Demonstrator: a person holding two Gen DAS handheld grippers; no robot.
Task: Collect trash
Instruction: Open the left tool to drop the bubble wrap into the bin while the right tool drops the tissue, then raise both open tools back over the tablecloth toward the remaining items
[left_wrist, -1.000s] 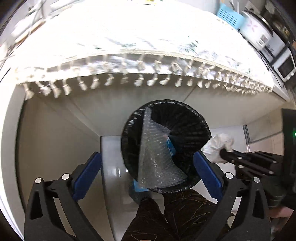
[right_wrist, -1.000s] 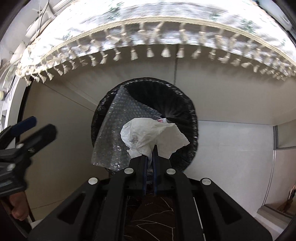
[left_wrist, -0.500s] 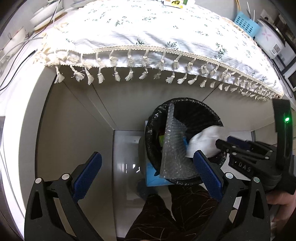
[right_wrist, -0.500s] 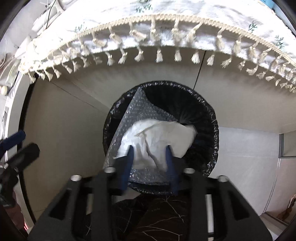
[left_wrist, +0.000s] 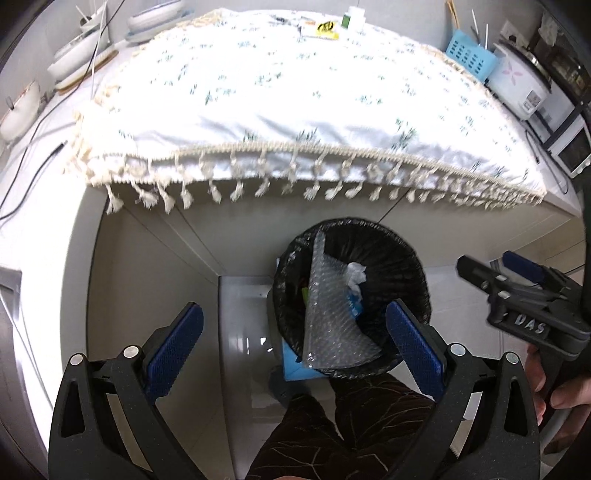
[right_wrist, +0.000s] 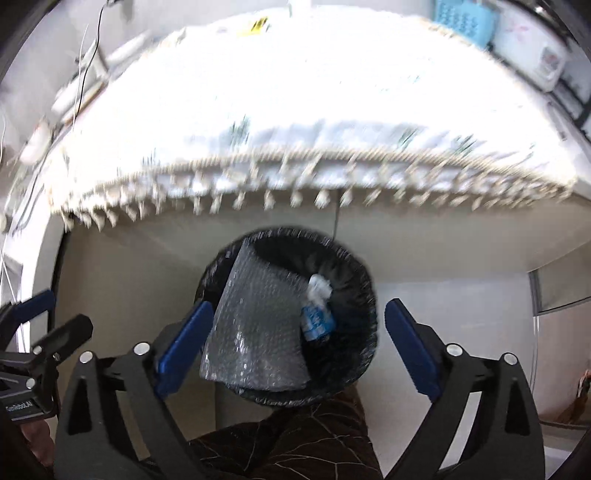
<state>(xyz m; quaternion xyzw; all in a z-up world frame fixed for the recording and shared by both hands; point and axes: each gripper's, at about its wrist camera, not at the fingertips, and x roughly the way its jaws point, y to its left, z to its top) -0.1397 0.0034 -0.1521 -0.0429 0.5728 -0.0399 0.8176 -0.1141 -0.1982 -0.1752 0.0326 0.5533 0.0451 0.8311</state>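
Observation:
A black-lined trash bin (left_wrist: 402, 254) stands on the floor below the table edge; it also shows in the right wrist view (right_wrist: 354, 266). Inside it lie a sheet of bubble wrap (left_wrist: 328, 328) (right_wrist: 255, 332), a crumpled white tissue (left_wrist: 355, 275) (right_wrist: 318, 286) and a blue packet (right_wrist: 316, 321). My left gripper (left_wrist: 295, 339) is open and empty above the bin's near left side. My right gripper (right_wrist: 297, 341) is open and empty above the bin; it also shows at the right of the left wrist view (left_wrist: 495, 277).
A table with a white flowered, tasselled cloth (left_wrist: 288, 96) overhangs the bin. On the far side are a blue basket (left_wrist: 467, 55), a rice cooker (left_wrist: 519, 83) and bowls (left_wrist: 77, 48). The person's dark trouser leg (left_wrist: 332, 424) is below the bin.
My right gripper opened and let go of the white tissue, which dropped into the bin. Both grippers have risen and drawn back from the bin.

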